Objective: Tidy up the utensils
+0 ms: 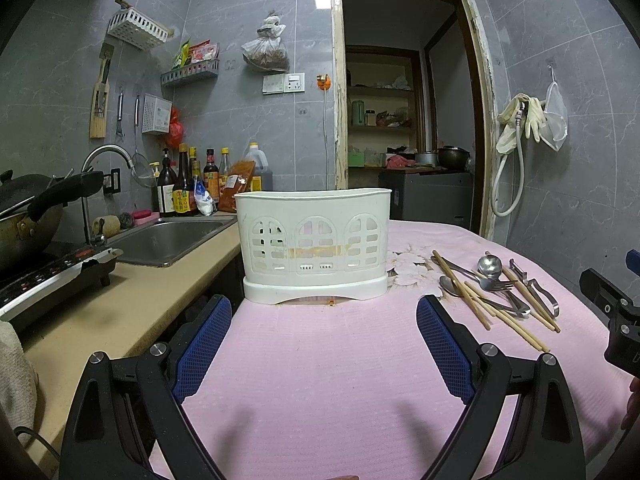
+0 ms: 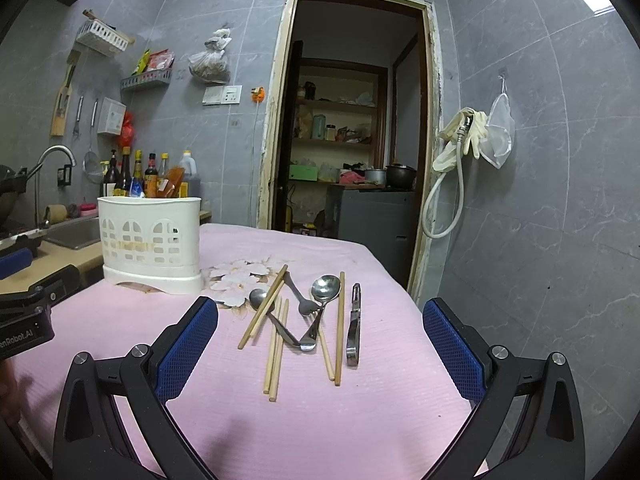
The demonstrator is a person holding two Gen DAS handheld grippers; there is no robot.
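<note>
Right wrist view shows both tools (image 2: 320,344) (image 1: 324,336) spread wide and empty, utensils (image 2: 304,320) centre-frame still loose on the worktop (image 2: 360,420), white caddy (image 2: 150,242) apparently unfilled.

Upper left of the left wrist view: white slotted plastic wall basket (image 1: 137,29), with a grey slotted wall shelf of snack packets (image 1: 190,73) lower and to its right. Further right, a clear plastic bag of dried goods (image 1: 265,51) hung above white wall switches (image 1: 283,83). At mid left, a curved metal tap (image 1: 105,160) over a steel sink (image 1: 168,240), dark sauce bottles (image 1: 182,188) lined up behind. Far left edge: black wok (image 1: 28,216) above a black induction cooker (image 1: 52,276). Right of the dark open doorway (image 1: 400,112): cream rubber gloves (image 1: 520,120), white mesh bag (image 1: 554,116), white hose (image 1: 508,184). Across the lower frame, pink textured tablecloth (image 1: 320,368).
</note>
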